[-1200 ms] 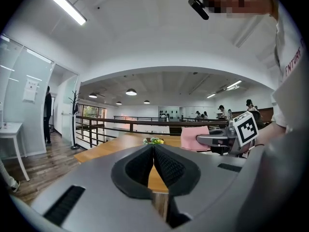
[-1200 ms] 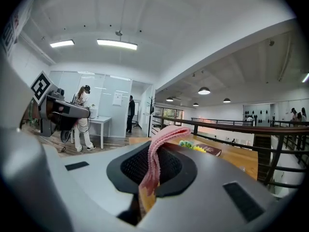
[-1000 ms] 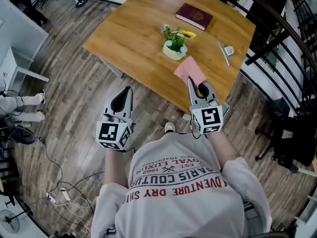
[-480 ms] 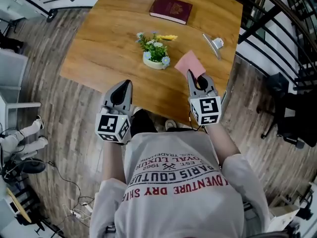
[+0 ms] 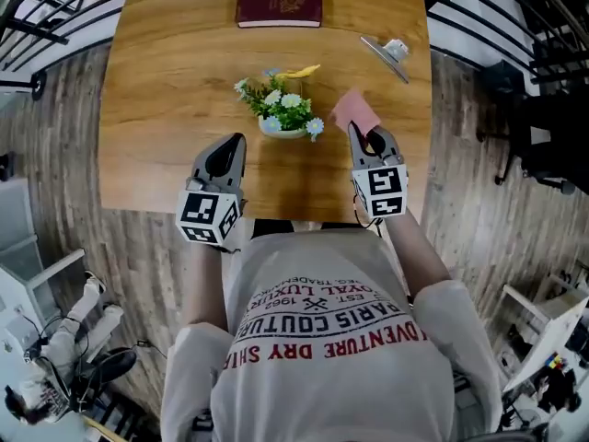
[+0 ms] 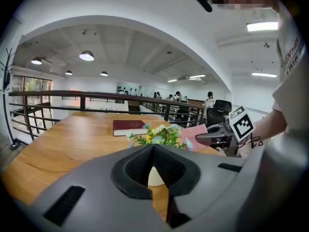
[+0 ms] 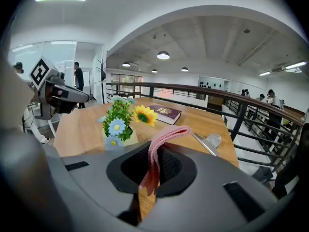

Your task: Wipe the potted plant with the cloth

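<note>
A small potted plant [image 5: 281, 110] with green leaves and blue, white and yellow flowers stands in a cream pot near the middle of the wooden table [image 5: 166, 81]. My right gripper [image 5: 353, 129] is shut on a pink cloth [image 5: 354, 110], which sticks out past its tips just right of the plant; the cloth [image 7: 159, 149] rises folded from between the jaws. My left gripper [image 5: 237, 140] is shut and holds nothing, its tips just left of and nearer than the pot [image 6: 155, 177]. The plant [image 7: 118, 122] sits left of the cloth.
A dark red book [image 5: 279, 3] lies at the table's far side. A metal clip-like tool [image 5: 386, 55] lies at the far right. Black railings [image 5: 479, 17] run beyond the table's right side, with a dark chair [image 5: 543, 155] near them. The table's near edge is by my body.
Both grippers have come forward over the table's near edge towards the plant. The view has swung so the table now lies square ahead. The cloth stays in the right gripper.
</note>
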A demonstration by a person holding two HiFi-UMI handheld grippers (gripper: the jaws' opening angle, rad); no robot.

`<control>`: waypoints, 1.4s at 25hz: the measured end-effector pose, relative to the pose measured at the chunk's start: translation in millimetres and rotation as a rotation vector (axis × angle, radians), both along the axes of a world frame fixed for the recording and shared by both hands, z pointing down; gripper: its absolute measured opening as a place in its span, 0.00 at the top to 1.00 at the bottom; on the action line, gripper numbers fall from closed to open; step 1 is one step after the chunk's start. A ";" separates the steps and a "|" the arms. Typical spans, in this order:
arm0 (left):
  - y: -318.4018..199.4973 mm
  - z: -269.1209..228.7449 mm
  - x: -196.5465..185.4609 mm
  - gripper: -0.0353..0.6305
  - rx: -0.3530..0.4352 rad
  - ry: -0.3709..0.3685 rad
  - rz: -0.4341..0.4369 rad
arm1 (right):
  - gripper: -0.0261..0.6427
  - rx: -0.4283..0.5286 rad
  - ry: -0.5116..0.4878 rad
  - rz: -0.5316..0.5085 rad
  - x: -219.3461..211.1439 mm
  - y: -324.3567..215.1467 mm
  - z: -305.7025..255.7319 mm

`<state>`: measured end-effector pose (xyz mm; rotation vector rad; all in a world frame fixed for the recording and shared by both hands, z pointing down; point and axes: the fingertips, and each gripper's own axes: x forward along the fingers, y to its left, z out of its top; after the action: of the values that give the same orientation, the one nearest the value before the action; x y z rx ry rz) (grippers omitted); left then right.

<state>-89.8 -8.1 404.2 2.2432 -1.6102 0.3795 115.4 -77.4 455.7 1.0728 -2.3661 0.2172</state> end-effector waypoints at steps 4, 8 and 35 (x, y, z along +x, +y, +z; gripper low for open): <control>-16.5 32.9 -3.9 0.92 -0.064 0.023 0.097 | 0.91 -0.032 0.055 0.004 -19.9 -0.2 22.2; -27.3 54.6 3.0 0.92 -0.100 0.041 0.198 | 0.91 -0.038 0.109 -0.030 -36.3 4.0 45.9; -48.7 85.6 30.3 0.92 -0.128 0.091 0.530 | 0.91 -0.095 0.296 -0.191 -94.1 60.1 103.7</control>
<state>-59.5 -56.8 489.8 2.5186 -0.8995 0.4871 21.3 -17.3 559.5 0.7698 -2.1501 0.0922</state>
